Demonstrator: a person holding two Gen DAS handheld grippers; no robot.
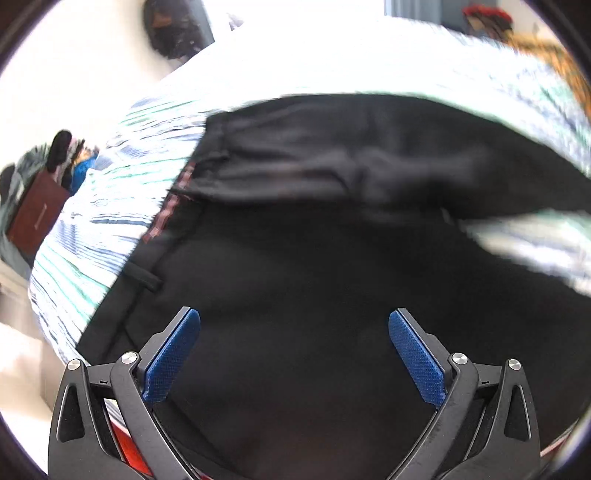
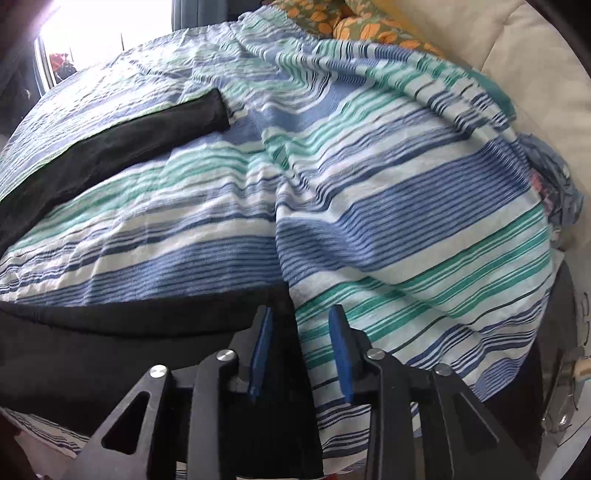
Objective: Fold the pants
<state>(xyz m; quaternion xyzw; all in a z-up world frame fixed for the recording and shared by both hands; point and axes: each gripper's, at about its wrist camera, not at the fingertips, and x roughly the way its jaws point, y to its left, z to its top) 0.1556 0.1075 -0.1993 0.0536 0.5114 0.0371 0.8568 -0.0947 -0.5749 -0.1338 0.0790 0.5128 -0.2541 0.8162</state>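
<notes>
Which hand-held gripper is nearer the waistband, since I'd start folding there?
Left. The left hand-held gripper hangs open over the pants near the waistband; the right hand-held gripper, also open, shows only the leg end.

Strong daylight is seen from the window (image 2: 107, 26), blown out to white in both views. The left wrist view is heavily motion-blurred; the black pants (image 1: 332, 229) are rendered nearly detailless. The right wrist view is sharper. Fisheye bending and dark vignetting are seen at the edges.
</notes>
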